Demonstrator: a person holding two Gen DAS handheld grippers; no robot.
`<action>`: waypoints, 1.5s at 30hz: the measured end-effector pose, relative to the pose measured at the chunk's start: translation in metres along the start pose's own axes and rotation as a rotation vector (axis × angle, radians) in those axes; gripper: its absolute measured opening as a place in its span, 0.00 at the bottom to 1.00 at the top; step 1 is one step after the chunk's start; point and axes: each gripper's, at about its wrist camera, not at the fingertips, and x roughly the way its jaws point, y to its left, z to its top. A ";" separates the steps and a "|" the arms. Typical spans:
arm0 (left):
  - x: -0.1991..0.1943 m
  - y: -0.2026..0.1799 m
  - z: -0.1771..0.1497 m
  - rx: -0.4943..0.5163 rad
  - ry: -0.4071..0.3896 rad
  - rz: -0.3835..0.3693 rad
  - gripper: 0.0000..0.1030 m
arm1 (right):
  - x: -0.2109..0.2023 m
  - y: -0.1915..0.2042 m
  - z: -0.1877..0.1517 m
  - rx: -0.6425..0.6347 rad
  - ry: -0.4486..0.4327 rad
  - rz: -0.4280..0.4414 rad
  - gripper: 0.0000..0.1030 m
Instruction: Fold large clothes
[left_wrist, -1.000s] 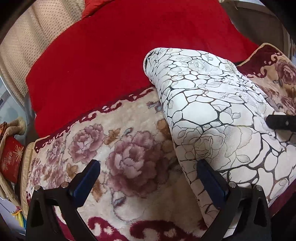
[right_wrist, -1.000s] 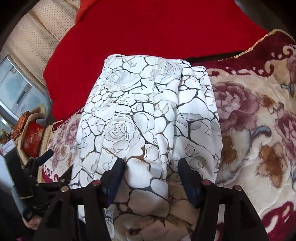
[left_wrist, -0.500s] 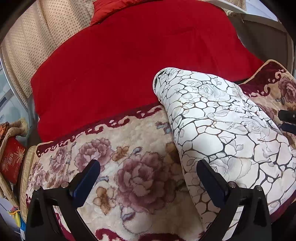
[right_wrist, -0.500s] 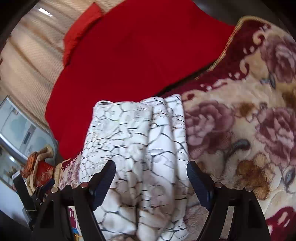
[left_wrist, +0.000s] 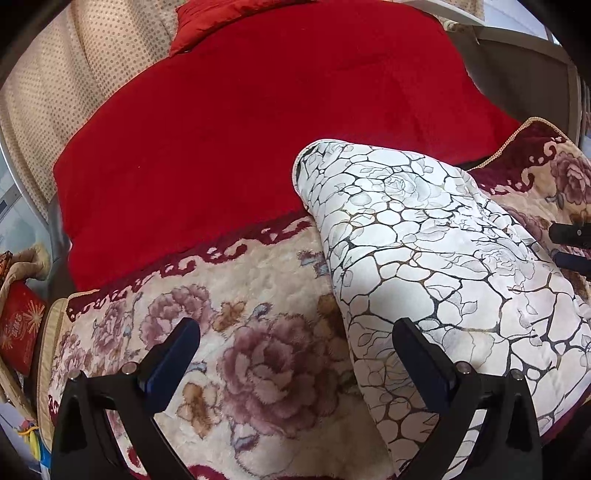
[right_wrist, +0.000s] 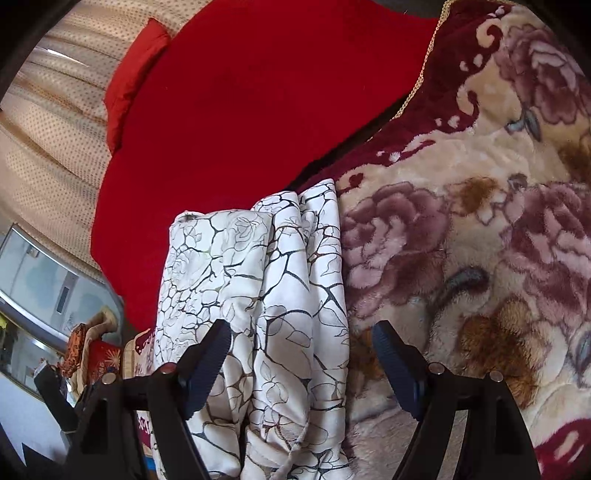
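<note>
A folded white garment (left_wrist: 424, 251) with a dark crackle and rose print lies on a floral plush blanket (left_wrist: 258, 354). My left gripper (left_wrist: 295, 354) is open and empty, hovering over the blanket at the garment's left edge. In the right wrist view the garment (right_wrist: 258, 288) shows as a folded stack with several layers. My right gripper (right_wrist: 301, 354) is open and empty above the garment's near right edge. The right gripper's fingertips (left_wrist: 570, 234) show at the right edge of the left wrist view.
A red blanket (left_wrist: 277, 122) covers the bed behind the floral one. A red pillow (right_wrist: 133, 77) lies against a beige dotted headboard (left_wrist: 55, 85). A basket with a red box (left_wrist: 20, 328) stands left of the bed.
My right gripper opened, let go of the garment, and pulled back and up. The folded garment now rests on the blanket. My left gripper drew back slightly, still open.
</note>
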 end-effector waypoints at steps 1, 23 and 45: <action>0.001 0.000 0.000 -0.002 0.002 -0.009 1.00 | 0.001 -0.001 0.000 0.000 0.001 -0.001 0.80; 0.081 0.010 0.012 -0.217 0.271 -0.699 1.00 | 0.029 -0.024 0.018 0.058 0.083 0.025 0.80; 0.086 -0.019 0.019 -0.330 0.226 -0.730 0.62 | 0.105 0.024 0.013 -0.017 0.221 0.230 0.61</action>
